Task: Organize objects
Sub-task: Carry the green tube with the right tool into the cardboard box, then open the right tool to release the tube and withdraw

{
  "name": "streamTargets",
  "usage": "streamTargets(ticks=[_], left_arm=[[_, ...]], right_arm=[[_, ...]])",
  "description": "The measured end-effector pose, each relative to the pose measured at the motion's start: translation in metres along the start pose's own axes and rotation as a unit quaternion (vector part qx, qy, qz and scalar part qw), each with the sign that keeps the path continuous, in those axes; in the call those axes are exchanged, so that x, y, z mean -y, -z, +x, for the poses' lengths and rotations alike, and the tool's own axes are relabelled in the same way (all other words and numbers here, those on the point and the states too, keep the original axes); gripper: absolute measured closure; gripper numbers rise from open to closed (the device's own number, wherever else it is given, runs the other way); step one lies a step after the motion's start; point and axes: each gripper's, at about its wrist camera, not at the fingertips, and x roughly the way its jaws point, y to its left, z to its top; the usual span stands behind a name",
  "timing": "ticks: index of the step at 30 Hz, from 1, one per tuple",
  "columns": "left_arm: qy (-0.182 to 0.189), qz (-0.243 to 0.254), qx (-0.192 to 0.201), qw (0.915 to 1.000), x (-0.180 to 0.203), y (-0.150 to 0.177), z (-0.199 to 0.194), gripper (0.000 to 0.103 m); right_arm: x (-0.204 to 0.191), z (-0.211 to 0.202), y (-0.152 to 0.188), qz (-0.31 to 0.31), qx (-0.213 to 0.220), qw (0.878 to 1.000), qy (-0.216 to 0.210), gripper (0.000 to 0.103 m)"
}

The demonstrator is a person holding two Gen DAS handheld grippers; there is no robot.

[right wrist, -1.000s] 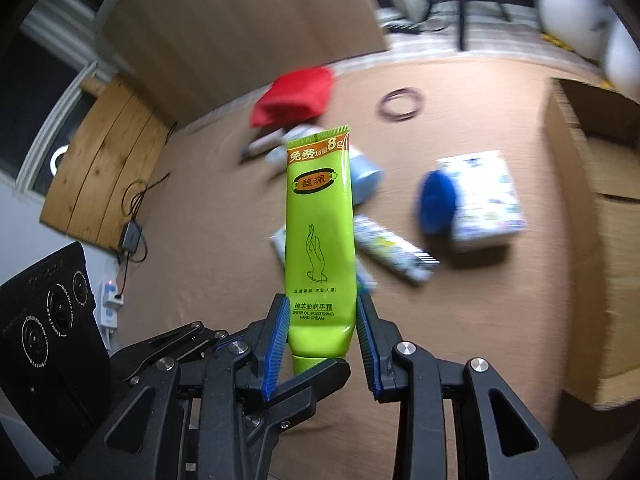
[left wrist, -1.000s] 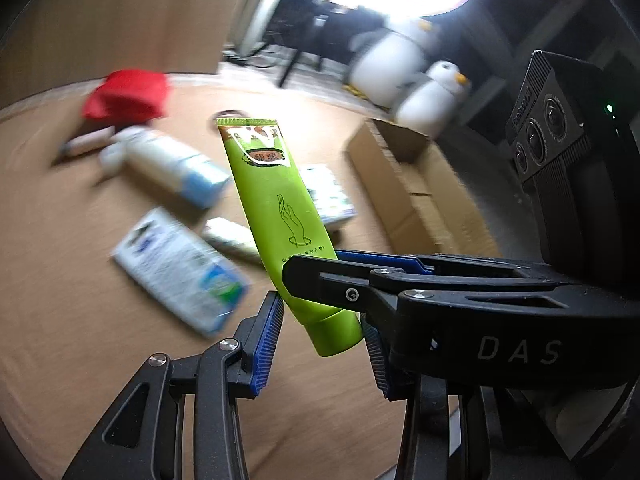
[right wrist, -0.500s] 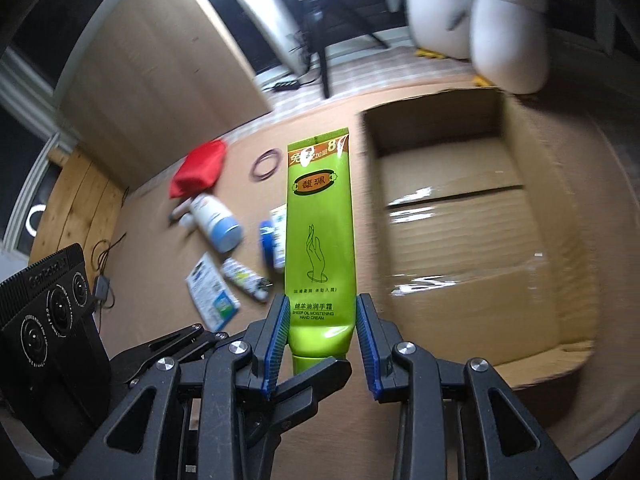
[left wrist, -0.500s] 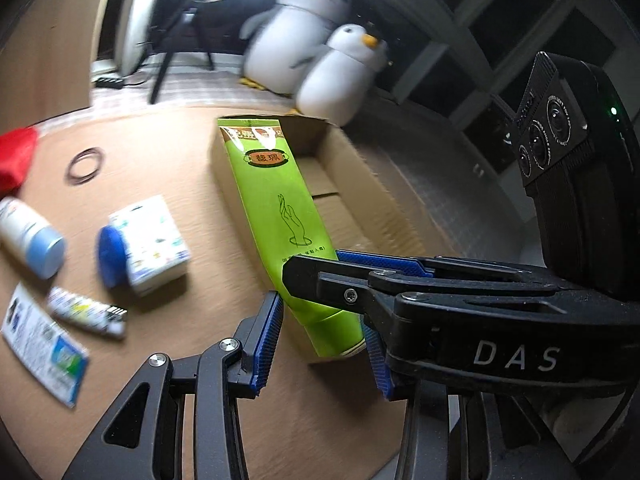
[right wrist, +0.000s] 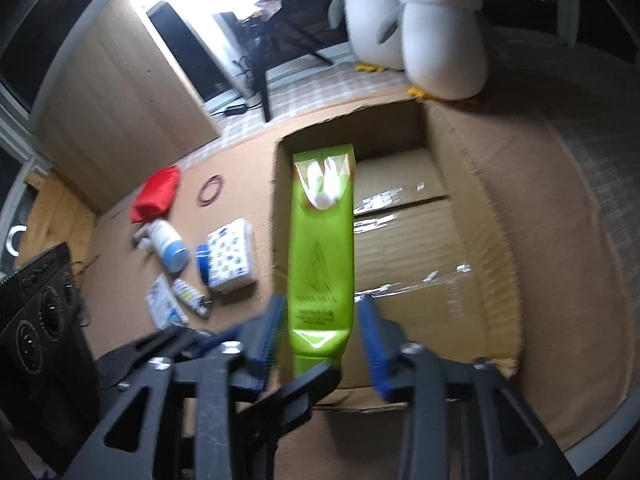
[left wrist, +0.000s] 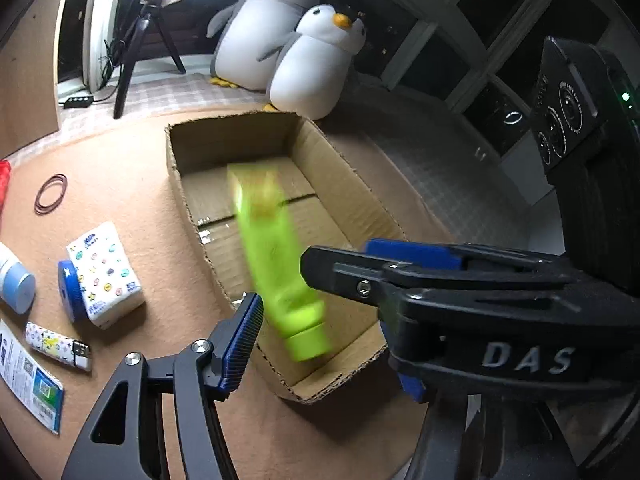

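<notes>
Left wrist view: the left gripper (left wrist: pixel 320 312) points down over an open cardboard box (left wrist: pixel 352 184) that sits on a brown felt mat (left wrist: pixel 132 168). Its jaws are opening, and the blue pads (left wrist: pixel 244 336) stand clear of a green tube (left wrist: pixel 276 256), which hangs blurred between them, cap end toward the camera, over the box's near corner. The right gripper's black arm crosses in from three o'clock, its jaws lying across the same tube.

On the mat, at nine o'clock from the box, lie a patterned tissue pack (left wrist: pixel 106 272) with a blue lid (left wrist: pixel 70 294) touching its left side, a patterned lighter (left wrist: pixel 58 346) just below them, a flat sachet (left wrist: pixel 30 388) at the lower left edge, a white bottle with a blue cap (left wrist: pixel 14 280) at the left edge, and a loop of rubber bands (left wrist: pixel 51 194) toward ten o'clock. Two plush penguins (left wrist: pixel 288 48) stand beyond the box at twelve o'clock.

Right wrist view: the right gripper (right wrist: pixel 324 336) also has its jaws opening, with blue pads spread either side of the green tube and a gap showing on both sides. The tube stretches toward twelve o'clock along the box's left wall. A red pouch (right wrist: pixel 158 194) lies on the mat at ten o'clock.
</notes>
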Motion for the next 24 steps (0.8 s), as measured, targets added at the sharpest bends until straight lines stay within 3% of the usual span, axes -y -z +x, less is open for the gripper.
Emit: streamTargets(ticks=[1, 16, 24], left_arm=[[-0.003, 0.001, 0.000, 1.0000, 0.000, 0.000, -0.001, 0.039], [-0.045, -0.035, 0.001, 0.9984, -0.054, 0.040, -0.052, 0.038], [-0.132, -0.070, 0.000, 0.9888, -0.113, 0.081, -0.099, 0.035]], right_arm=[[0.001, -0.002, 0.000, 0.001, 0.008, 1.000, 0.006, 0.047], [-0.021, -0.006, 0.013, 0.001, 0.028, 1.000, -0.004, 0.047], [-0.064, 0.004, 0.028, -0.051, 0.025, 0.998, -0.029, 0.046]])
